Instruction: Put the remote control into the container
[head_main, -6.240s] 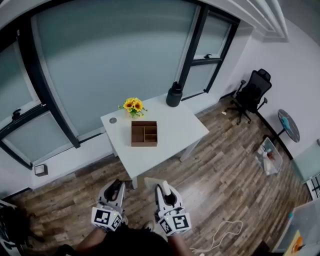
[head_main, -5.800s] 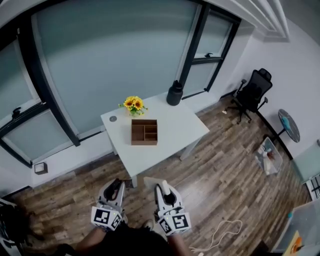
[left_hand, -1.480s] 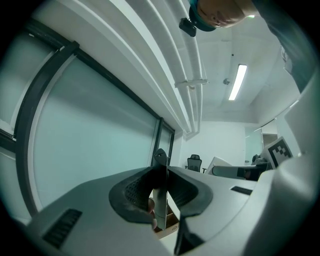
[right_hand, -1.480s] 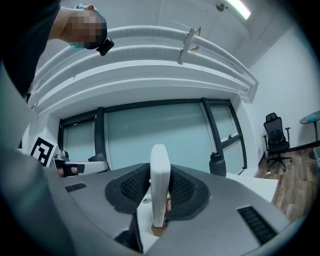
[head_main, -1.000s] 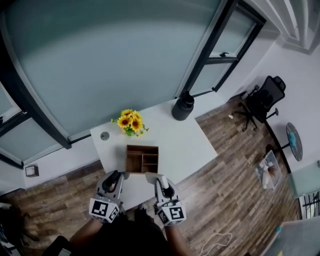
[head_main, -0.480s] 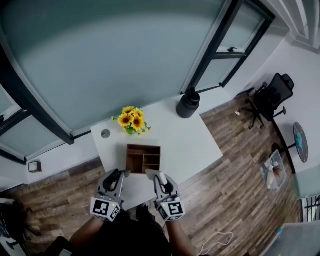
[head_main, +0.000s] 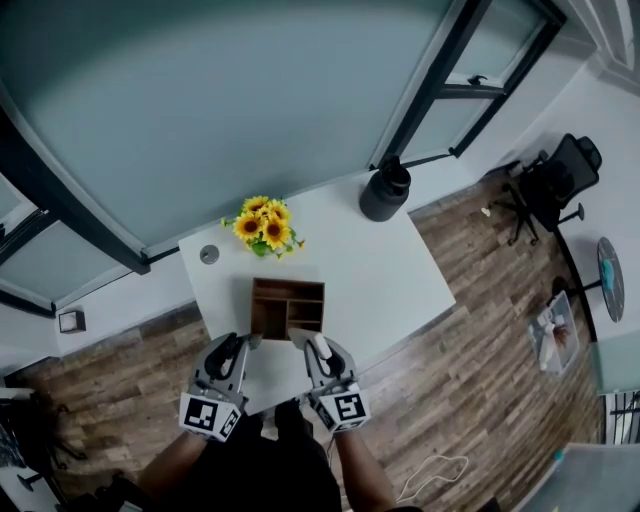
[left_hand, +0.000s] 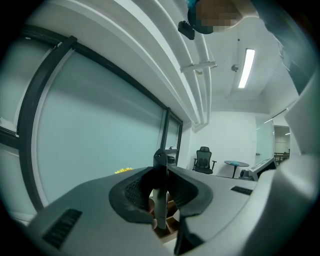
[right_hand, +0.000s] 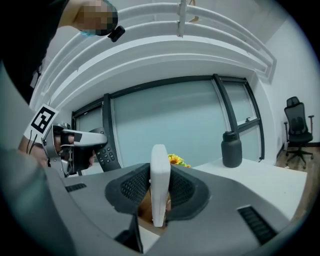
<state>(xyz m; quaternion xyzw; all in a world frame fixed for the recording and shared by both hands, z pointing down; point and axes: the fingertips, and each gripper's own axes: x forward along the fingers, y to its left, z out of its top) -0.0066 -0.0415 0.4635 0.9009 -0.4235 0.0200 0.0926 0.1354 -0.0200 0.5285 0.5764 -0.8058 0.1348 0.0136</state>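
Note:
A brown wooden container (head_main: 288, 307) with several compartments stands on the white table (head_main: 370, 270). My left gripper (head_main: 238, 352) is shut on a black remote control (left_hand: 160, 192), held edge-on between its pads. My right gripper (head_main: 313, 352) is shut on a white remote control (right_hand: 159, 182), which stands upright in its jaws. Both grippers hover at the table's near edge, just short of the container. In the right gripper view, the left gripper (right_hand: 65, 145) shows at the left with the black remote's (right_hand: 106, 155) buttons facing me. Bits of the container (right_hand: 145, 207) show behind the jaws.
A pot of yellow sunflowers (head_main: 262, 228) stands behind the container. A dark bottle (head_main: 385, 190) is at the table's far right corner, and a small round disc (head_main: 208, 254) at the far left. A glass wall runs behind the table; an office chair (head_main: 553, 185) is off right.
The person has walked up to the table. The table and container have come closer, and both grippers now reach its near edge, each still holding its remote.

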